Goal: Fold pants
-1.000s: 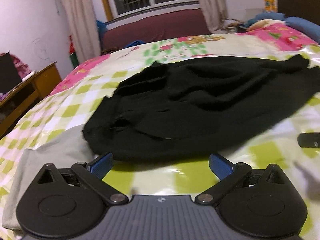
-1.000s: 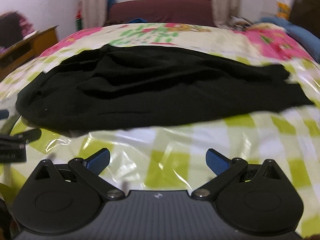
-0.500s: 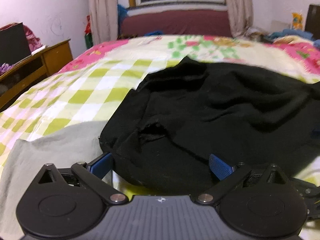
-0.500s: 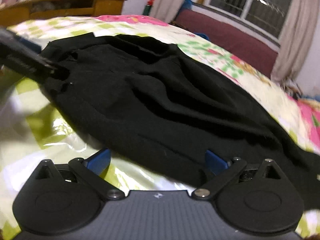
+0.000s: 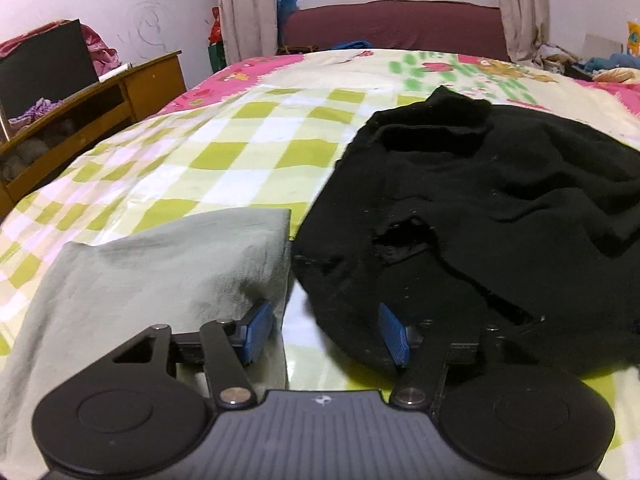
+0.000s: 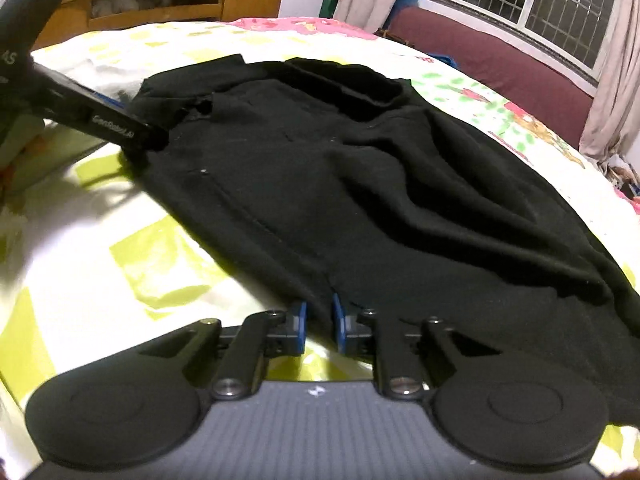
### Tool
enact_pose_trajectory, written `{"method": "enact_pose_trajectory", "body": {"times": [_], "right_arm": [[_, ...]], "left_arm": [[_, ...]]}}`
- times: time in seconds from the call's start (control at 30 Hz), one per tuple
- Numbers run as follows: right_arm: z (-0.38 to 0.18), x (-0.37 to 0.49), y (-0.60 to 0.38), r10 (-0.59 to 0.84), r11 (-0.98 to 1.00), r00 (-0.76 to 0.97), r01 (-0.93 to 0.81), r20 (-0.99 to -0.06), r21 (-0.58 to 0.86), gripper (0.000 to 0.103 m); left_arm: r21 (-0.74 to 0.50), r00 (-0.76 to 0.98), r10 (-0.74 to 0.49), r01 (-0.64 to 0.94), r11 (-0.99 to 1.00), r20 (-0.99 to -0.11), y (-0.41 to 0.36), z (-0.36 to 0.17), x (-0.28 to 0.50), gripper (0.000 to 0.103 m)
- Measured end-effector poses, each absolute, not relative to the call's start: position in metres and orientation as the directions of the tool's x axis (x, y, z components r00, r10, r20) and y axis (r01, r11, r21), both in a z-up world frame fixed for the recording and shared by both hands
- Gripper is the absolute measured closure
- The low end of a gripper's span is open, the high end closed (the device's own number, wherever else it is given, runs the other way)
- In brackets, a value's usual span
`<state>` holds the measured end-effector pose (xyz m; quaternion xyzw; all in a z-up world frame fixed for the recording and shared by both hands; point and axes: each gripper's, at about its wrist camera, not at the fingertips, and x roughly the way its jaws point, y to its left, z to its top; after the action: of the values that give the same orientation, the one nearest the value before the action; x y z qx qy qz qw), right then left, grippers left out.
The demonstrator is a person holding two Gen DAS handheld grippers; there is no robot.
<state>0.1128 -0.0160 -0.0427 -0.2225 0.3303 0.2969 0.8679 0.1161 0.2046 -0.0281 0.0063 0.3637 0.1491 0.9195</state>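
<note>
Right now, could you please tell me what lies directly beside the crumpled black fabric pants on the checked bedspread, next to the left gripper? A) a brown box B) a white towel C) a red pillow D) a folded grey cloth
D: a folded grey cloth lies against the black pants' near edge, by the left gripper.

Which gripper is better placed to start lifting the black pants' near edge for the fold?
Right, probably. The right gripper has just been closing and pinches the black pants hem. The left gripper has been closing too, but its pads aren't pressing the cloth yet.
</note>
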Motion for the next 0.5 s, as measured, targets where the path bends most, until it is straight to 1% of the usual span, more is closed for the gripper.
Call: {"method": "enact_pose_trajectory", "body": {"times": [0.13, 0.17, 0.2, 0.23, 0.27, 0.33, 0.4, 0.43, 0.5], "right_arm": [[-0.031, 0.126, -0.033, 0.417, 0.793, 0.56, -0.609, -0.716, -0.014, 0.083], [-0.027, 0.128, -0.044, 0.43, 0.811, 0.559, -0.584, -0.709, 0.032, 0.08], [-0.022, 0.13, -0.058, 0.438, 0.832, 0.562, -0.55, -0.702, 0.078, 0.074], [-0.02, 0.134, -0.07, 0.43, 0.852, 0.573, -0.513, -0.697, 0.103, 0.07], [-0.017, 0.136, -0.087, 0.409, 0.876, 0.593, -0.468, -0.693, 0.116, 0.065], [-0.014, 0.144, -0.129, 0.327, 0.929, 0.647, -0.353, -0.689, 0.11, 0.064], [-0.013, 0.156, -0.174, 0.225, 0.971, 0.692, -0.218, -0.686, 0.098, 0.06], [-0.012, 0.165, -0.202, 0.159, 0.987, 0.706, -0.117, -0.69, 0.108, 0.059], [-0.012, 0.18, -0.257, 0.08, 0.981, 0.712, 0.066, -0.697, 0.18, 0.059]], "left_arm": [[0.127, 0.682, 0.284, -0.272, 0.954, -0.674, 0.205, -0.023, 0.114, 0.029], [0.142, 0.691, 0.294, -0.27, 0.952, -0.66, 0.2, -0.019, 0.111, 0.029], [0.16, 0.701, 0.306, -0.268, 0.95, -0.644, 0.195, -0.016, 0.108, 0.029], [0.183, 0.712, 0.318, -0.263, 0.947, -0.626, 0.187, -0.012, 0.104, 0.029], [0.194, 0.722, 0.32, -0.255, 0.947, -0.614, 0.181, -0.009, 0.1, 0.028], [0.188, 0.747, 0.296, -0.229, 0.955, -0.595, 0.17, -0.004, 0.093, 0.028], [0.185, 0.769, 0.269, -0.198, 0.963, -0.58, 0.156, 0.001, 0.091, 0.028], [0.183, 0.779, 0.253, -0.18, 0.967, -0.573, 0.149, 0.003, 0.092, 0.027], [0.173, 0.797, 0.213, -0.138, 0.975, -0.565, 0.135, 0.004, 0.096, 0.024]]}}
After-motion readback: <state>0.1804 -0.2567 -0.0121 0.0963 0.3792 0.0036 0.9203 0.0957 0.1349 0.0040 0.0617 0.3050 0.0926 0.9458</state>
